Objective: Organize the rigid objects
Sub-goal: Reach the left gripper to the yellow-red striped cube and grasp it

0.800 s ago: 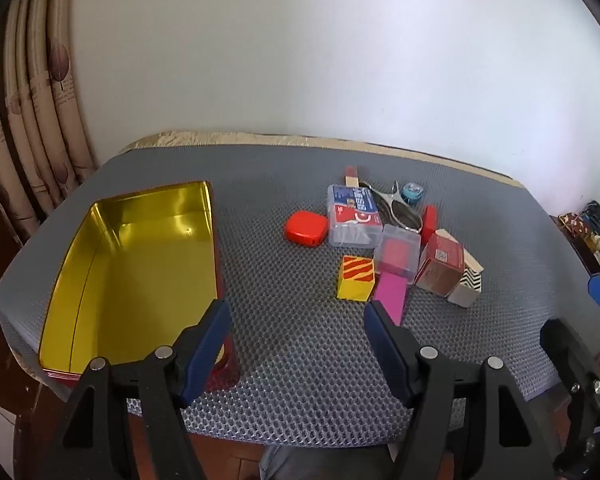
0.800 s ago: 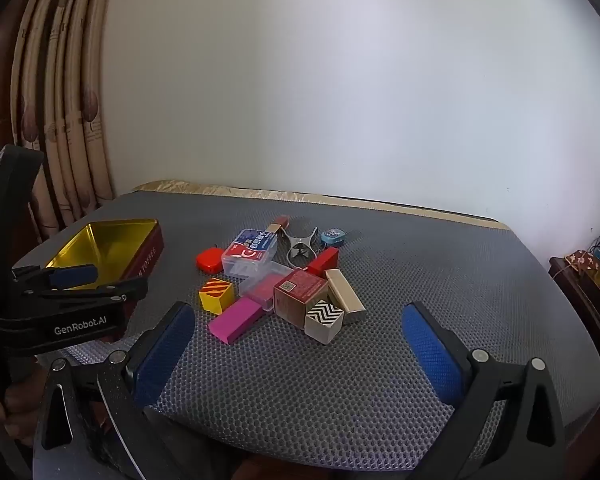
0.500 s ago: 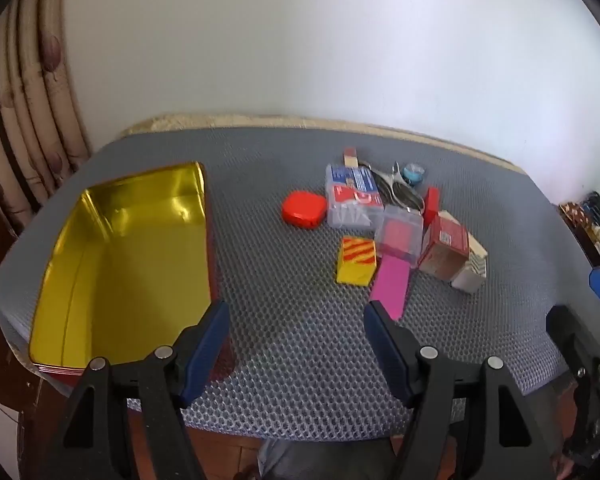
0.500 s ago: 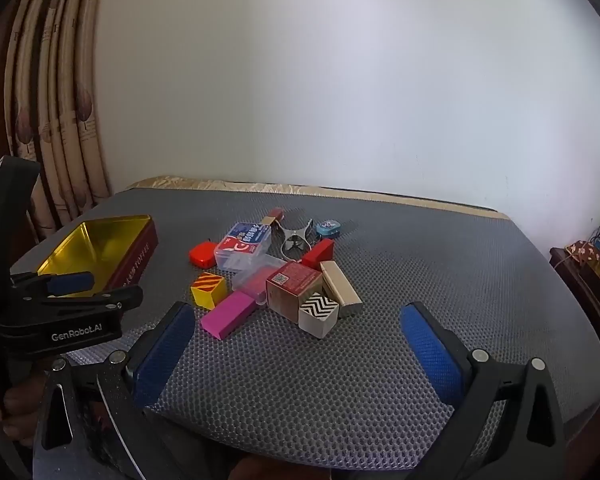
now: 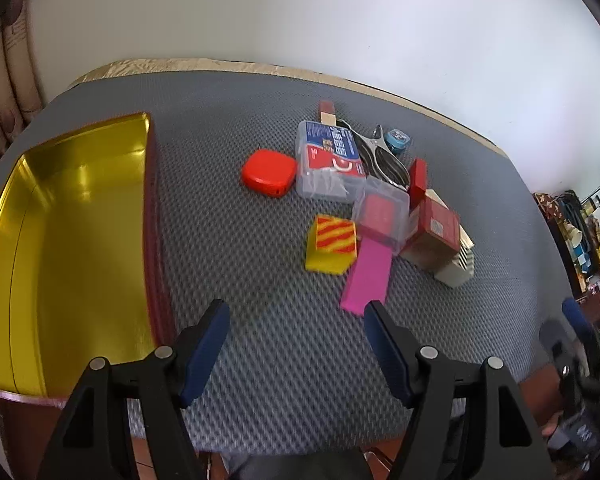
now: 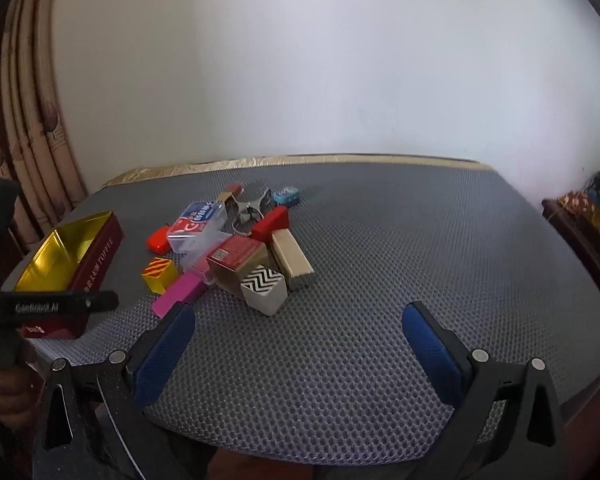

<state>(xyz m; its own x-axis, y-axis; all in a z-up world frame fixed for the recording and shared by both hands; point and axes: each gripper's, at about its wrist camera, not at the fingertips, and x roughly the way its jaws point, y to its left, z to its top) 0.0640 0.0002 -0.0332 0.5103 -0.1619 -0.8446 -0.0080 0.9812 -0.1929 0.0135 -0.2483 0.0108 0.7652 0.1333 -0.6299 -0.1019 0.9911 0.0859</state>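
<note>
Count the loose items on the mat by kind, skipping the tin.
Clear boxes: 2, labelled box and pink-filled box
Patterned cubes: 2, striped cube and zigzag cube
Plain blocks: 4, magenta block, red block, beige block, red-tipped stick
Red rounded case: 1
Red carton: 1
Metal clip: 1
Small blue container: 1
Total: 12

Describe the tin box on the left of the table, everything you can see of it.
The tin box is a rectangular metal container, open at the top with no lid in view. Its inside is shiny gold and empty; its outer walls are dark red with gold lettering too blurred to read. It sits flat on the grey mat at the table's left edge, apart from the pile of small objects. Nothing touches it but the mat; the left gripper hovers open beside its near right corner.
</note>
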